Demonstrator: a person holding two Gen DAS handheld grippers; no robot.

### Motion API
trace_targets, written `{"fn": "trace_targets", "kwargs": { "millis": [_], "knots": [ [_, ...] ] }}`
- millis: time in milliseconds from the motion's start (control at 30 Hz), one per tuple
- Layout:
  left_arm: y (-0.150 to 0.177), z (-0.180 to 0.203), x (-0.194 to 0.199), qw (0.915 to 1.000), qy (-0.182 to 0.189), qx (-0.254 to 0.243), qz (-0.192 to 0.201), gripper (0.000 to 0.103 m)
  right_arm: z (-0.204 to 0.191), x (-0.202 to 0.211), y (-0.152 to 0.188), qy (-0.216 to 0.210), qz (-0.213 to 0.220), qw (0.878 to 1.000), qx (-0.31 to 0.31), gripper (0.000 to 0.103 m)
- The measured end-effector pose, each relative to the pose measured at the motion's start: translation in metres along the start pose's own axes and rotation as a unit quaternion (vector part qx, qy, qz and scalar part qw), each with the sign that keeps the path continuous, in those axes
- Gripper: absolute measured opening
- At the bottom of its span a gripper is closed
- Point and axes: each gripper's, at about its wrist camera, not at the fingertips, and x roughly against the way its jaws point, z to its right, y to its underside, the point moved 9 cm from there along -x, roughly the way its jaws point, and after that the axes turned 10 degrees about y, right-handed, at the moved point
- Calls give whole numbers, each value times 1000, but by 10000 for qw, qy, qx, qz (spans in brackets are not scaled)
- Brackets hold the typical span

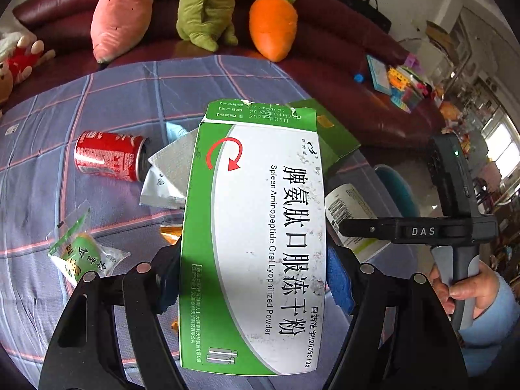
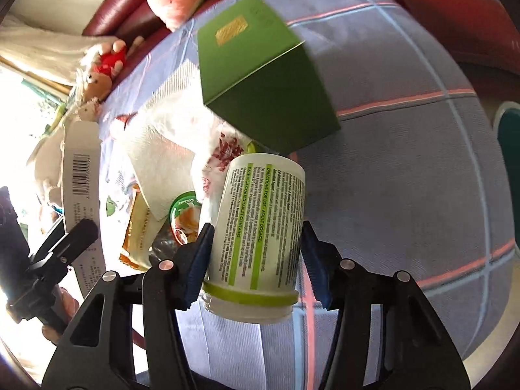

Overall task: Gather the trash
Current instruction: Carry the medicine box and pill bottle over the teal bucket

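My left gripper (image 1: 255,279) is shut on a green and white medicine box (image 1: 256,237) and holds it above the table. My right gripper (image 2: 256,260) is shut on a white pill bottle (image 2: 260,224) with green stripes; the bottle also shows in the left wrist view (image 1: 344,208). On the checked tablecloth (image 1: 113,97) lie a red soda can (image 1: 109,156), a silver foil pouch (image 1: 169,175) and a green snack wrapper (image 1: 81,253). A dark green box (image 2: 263,84) lies beyond the bottle, next to crumpled white paper (image 2: 162,136) and wrappers (image 2: 139,227).
A dark red sofa (image 1: 341,42) runs behind the table with a pink plush (image 1: 120,13), a green plush (image 1: 208,9) and an orange carrot plush (image 1: 273,26). Toys (image 1: 403,87) lie on the sofa at the right. A teal chair (image 1: 399,191) stands beside the table.
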Motion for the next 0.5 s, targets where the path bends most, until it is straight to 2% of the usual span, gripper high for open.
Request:
{"fn": "trace_targets", "kwargs": {
  "millis": [267,500],
  "knots": [
    [-24,76,-21,9983,273,-508,-50,73,62,61,-7,-233,573,9962,-612,51],
    [-46,170,-68,9904,585,-1212,-327,73,160,130,-15,-9,1320,9828,-1287,51]
  ]
}}
